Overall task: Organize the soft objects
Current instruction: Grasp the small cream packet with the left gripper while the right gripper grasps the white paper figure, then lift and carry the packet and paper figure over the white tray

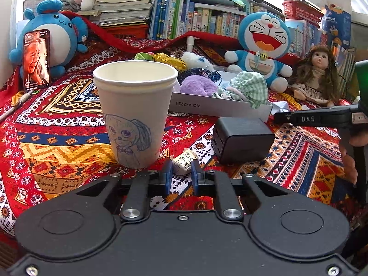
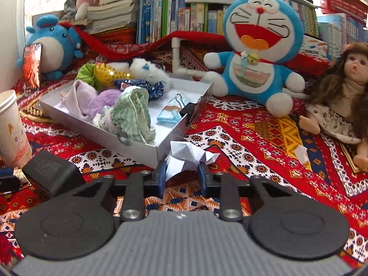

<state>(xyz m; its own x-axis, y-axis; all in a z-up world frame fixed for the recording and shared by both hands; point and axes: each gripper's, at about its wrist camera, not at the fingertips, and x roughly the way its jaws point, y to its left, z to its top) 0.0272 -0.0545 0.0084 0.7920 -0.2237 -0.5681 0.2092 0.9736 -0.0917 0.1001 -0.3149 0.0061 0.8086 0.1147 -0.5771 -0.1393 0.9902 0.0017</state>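
Broadly, a red patterned cloth (image 2: 264,124) covers the worktop, with rows of books (image 1: 195,18) behind it. A big blue-and-white cat plush (image 2: 257,46) sits at the back beside a long-haired doll (image 2: 340,92), and a round blue plush (image 1: 53,36) props up a lit phone (image 1: 36,59) on the far side. Between them lies a shallow white box (image 2: 138,147) holding the soft things: a green checked fabric piece (image 2: 133,112), a purple fluffy scrunchie (image 2: 103,101), a pale lilac cloth (image 2: 78,99), a dark blue patterned scrunchie (image 2: 149,87) and a white furry one (image 2: 147,71) at the rim, plus a binder clip (image 2: 181,99) on a blue packet. A white paper cup (image 1: 135,112) with a pen drawing stands near a black charger block (image 1: 241,138). The right gripper (image 2: 181,172) has its fingers pinching a folded white paper figure (image 2: 191,156) just outside the box's near corner. The left gripper (image 1: 180,174) has its fingers drawn close on what looks like a small printed wrapper (image 1: 184,161), though the contact is hard to make out.
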